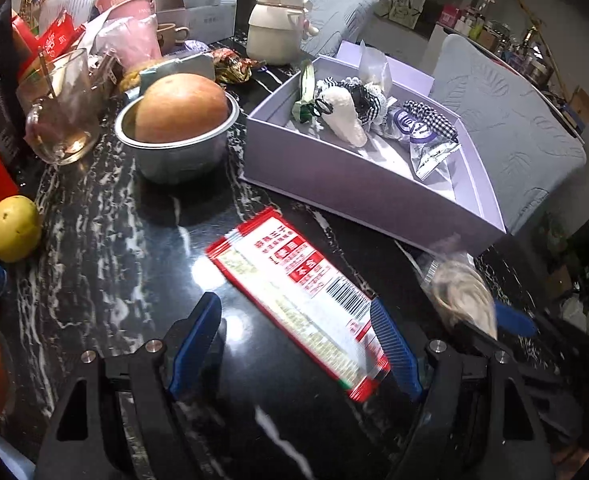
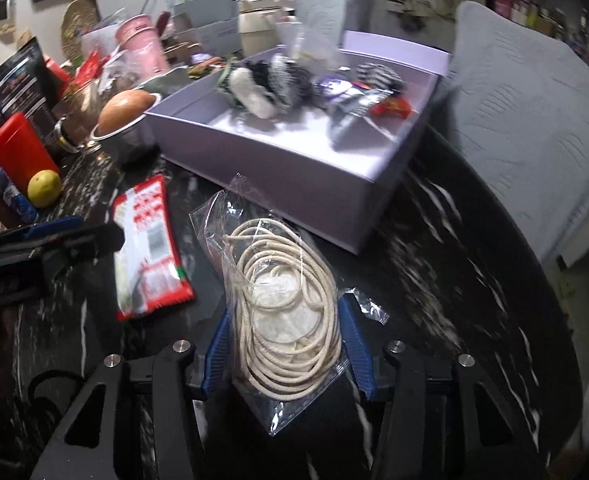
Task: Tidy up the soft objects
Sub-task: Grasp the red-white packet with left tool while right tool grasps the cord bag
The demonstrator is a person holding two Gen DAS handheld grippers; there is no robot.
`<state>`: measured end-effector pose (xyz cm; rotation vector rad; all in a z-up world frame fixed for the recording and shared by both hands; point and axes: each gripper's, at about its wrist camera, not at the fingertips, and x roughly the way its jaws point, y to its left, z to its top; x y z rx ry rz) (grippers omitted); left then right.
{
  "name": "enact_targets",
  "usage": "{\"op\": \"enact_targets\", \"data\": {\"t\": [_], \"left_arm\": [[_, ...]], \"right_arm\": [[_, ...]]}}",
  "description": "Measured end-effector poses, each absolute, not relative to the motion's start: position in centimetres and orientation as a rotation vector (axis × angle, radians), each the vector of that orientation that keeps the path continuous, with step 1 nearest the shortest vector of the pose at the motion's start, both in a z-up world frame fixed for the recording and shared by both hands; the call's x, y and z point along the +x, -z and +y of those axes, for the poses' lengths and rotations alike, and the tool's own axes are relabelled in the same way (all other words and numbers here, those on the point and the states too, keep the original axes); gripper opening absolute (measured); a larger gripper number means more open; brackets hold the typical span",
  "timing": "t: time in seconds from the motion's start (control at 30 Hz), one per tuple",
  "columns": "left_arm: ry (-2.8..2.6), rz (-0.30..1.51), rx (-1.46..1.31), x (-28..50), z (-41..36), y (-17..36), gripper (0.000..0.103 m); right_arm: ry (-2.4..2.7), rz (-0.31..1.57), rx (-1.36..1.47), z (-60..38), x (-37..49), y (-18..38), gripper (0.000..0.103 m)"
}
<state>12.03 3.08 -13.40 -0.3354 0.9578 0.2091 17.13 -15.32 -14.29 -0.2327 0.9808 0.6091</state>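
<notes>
Cord bag (image 2: 286,312) is sitting clamped in the right gripper (image 2: 290,344), just short of the lavender box (image 2: 278,168); left gripper (image 1: 294,344) is gaping wide around the red snack packet (image 1: 294,300), angled crosswise.

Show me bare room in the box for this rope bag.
The lavender box has bare floor along its near wall; its far half is crowded with the plush toy and snack packets. The right gripper holds the rope bag.

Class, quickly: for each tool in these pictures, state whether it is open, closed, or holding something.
Left tool: open, its fingers either side of the red snack packet, not gripping it.
Right tool: closed on the clear bag of cord.
</notes>
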Motion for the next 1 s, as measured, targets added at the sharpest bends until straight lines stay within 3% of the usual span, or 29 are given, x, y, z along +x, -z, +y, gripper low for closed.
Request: {"op": "enact_targets", "data": {"t": [0.4, 0.47, 0.53, 0.67, 0.73, 1.0], "left_arm": [[-0.333, 1.037, -0.284, 15.2, 1.0, 15.3, 0.077], [-0.359, 1.045, -0.248, 15.6, 0.3, 15.5, 0.077], [-0.359, 1.042, -0.235, 15.9, -0.1, 15.6, 0.077], [-0.326, 1.011, -0.207, 15.7, -0.9, 15.7, 0.077], [-0.291, 0.986, -0.179, 15.5, -1.6, 15.7, 0.067], [-0.121, 0.998, -0.098, 15.1, -4.8, 15.4, 0.061]], "right_arm": [[-0.519, 0.982, -0.166, -19.5, 17.5, 14.0, 0.054], [-0.526, 0.971, -0.145, -19.8, 17.7, 13.9, 0.060], [-0.554, 0.958, -0.143, -19.9, 17.9, 13.7, 0.073], [-0.604, 0.930, -0.177, -19.8, 18.3, 13.7, 0.082], [-0.632, 0.928, -0.213, -19.5, 18.8, 13.8, 0.083], [-0.662, 0.977, -0.221, -20.1, 19.4, 14.8, 0.083]]}}
